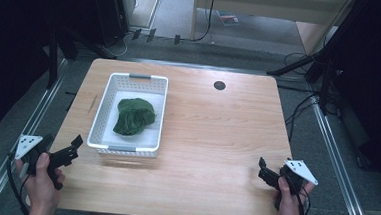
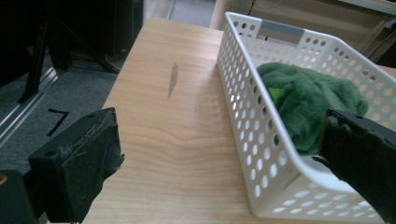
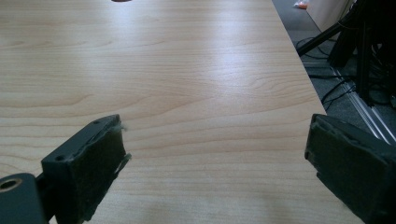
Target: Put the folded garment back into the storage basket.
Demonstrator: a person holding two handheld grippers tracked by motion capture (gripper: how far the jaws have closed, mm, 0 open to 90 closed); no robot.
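My left tool hangs over the near left corner of the tabletop, held in my left hand. Its jaws stand wide apart with nothing between them. In the left gripper view, one jaw sits low over bare wood and the other overlaps the near corner of the white basket; whether it touches the basket I cannot tell.

My right tool is near the right front edge of the tabletop, in my right hand. Its jaws are also spread wide and empty, with only wood grain between them in the right gripper view.

The white perforated basket rests on the left half of the tabletop, long side running away from me, with grey handle strips on its near and far ends. A crumpled green cloth lies inside it, about the middle of the floor. In the left gripper view the cloth looks fuzzy and bunched.

A small dark round hole sits in the tabletop near its far edge. A thin dark mark runs along the wood left of the basket.
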